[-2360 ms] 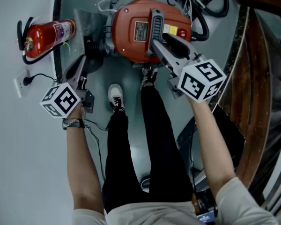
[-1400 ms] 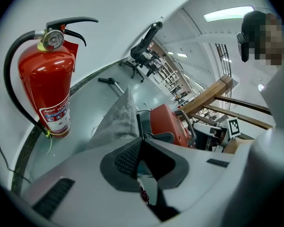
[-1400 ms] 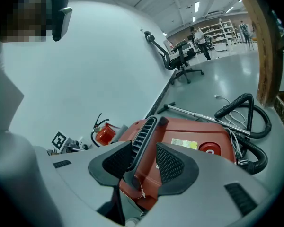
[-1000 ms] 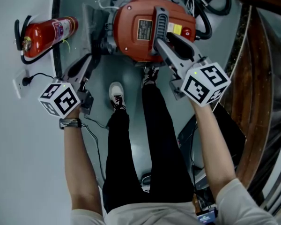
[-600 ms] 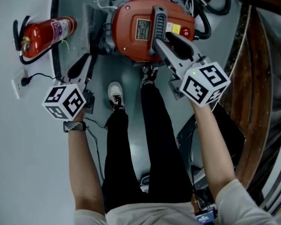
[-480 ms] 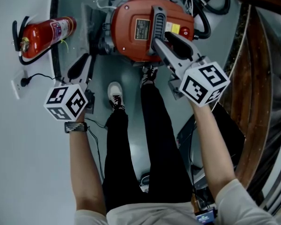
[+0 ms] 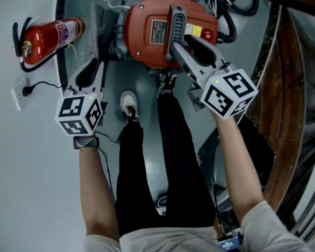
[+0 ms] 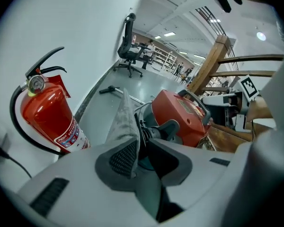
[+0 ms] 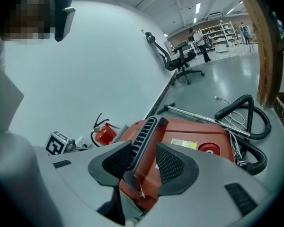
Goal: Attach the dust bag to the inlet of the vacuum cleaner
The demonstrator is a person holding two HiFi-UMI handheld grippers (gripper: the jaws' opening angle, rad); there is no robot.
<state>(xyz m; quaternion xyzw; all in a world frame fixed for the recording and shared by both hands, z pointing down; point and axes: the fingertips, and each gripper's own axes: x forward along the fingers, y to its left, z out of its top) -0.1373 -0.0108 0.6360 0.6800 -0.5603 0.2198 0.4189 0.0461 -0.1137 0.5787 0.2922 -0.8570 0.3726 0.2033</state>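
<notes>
The red vacuum cleaner [image 7: 157,33] lies on the floor in front of my feet. In the head view the grey cloth dust bag [image 7: 101,30] hangs at its left side. My left gripper [image 7: 94,67] is shut on the bag's edge [image 8: 123,122], just short of the black inlet [image 8: 156,129]. Whether the bag's mouth sits on the inlet I cannot make out. My right gripper [image 7: 181,49] is shut on the lower end of the vacuum's black ribbed handle [image 9: 143,131], its pads [image 9: 173,162] on either side of it.
A red fire extinguisher [image 7: 52,35] stands against the wall at the left, near a wall socket with a plug [image 7: 26,91]. A black hose [image 7: 226,14] and cables coil behind the vacuum. A wooden railing [image 7: 289,88] runs along the right. A shoe [image 7: 128,106] is below the vacuum.
My left gripper has rolled about its own axis and drifted slightly right and down, still on the bag. The right gripper and the vacuum have stayed put.
</notes>
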